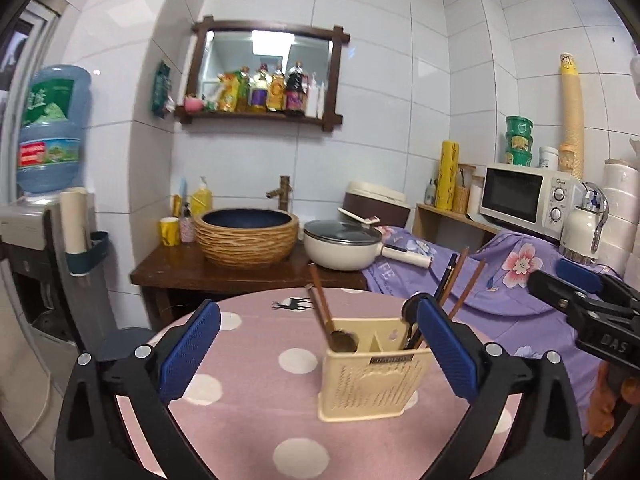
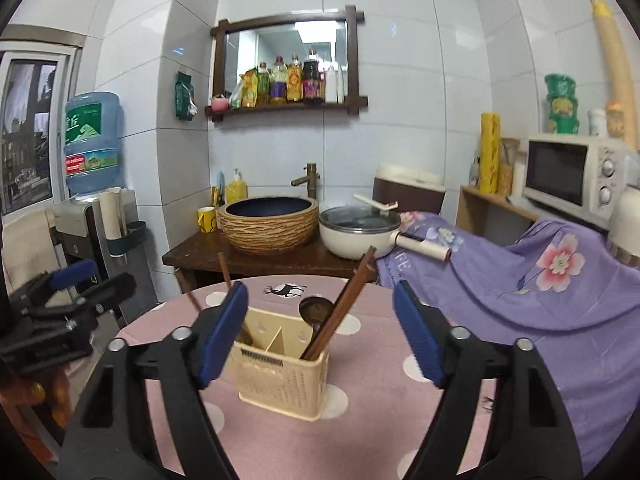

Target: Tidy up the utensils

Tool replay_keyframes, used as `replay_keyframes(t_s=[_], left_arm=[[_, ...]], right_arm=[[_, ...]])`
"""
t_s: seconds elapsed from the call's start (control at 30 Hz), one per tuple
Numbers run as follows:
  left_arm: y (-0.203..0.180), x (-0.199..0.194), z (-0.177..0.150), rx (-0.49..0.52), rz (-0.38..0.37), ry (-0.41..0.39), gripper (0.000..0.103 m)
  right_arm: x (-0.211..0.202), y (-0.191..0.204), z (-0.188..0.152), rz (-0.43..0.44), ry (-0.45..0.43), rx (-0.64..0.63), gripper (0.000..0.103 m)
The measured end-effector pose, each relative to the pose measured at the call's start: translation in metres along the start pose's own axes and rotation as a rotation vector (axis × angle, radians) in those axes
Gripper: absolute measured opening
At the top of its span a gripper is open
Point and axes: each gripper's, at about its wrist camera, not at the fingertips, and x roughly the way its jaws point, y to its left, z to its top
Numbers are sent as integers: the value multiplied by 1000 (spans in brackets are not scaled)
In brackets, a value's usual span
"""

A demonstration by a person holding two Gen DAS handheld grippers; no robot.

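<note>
A cream slotted utensil holder (image 1: 372,376) (image 2: 280,376) stands on a round pink polka-dot table (image 1: 248,400) (image 2: 368,392). Its left compartment holds brown chopsticks (image 1: 318,304) and a wooden spoon (image 1: 342,340). The right one holds a dark spoon (image 1: 412,308) (image 2: 314,308) and more chopsticks (image 1: 468,284) (image 2: 348,300). My left gripper (image 1: 318,304) is open, its blue pads either side of the holder in view, not touching it. My right gripper (image 2: 320,286) is open too, its left pad hiding the holder's left corner. Each gripper shows at the other view's edge (image 1: 560,284) (image 2: 100,280).
Behind the table a dark wooden counter carries a woven basin (image 1: 246,236) (image 2: 270,224) and a lidded white pot (image 1: 342,246) (image 2: 360,232). A purple flowered cloth (image 1: 512,280) (image 2: 540,280) drapes the right side under a microwave (image 1: 524,196). A water dispenser (image 1: 48,216) stands left.
</note>
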Motion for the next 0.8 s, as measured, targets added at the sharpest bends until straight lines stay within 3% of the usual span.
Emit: replay_keyframes(t_s=[0.1,0.23,0.4,0.5,0.8], left_arm=[[7,-37,-26,-13,10,-5,97],[8,-75,-70,-30,56,4,97],[-10,-107,-110,42,117,52,97],[-16,-121,-127,21,89,83,97],[-21,-160,-158,-16,100,41,97]], right_arm=[[-51,11,-28,-10,-70,-7,97],[-106,29,-73,-6,-131,-21,97],[-147,45,-120,21,-109,-25,97],[-167,51,-142,-4,-105,-52,97],[-201,48,-184,-28,-74,-29,97]])
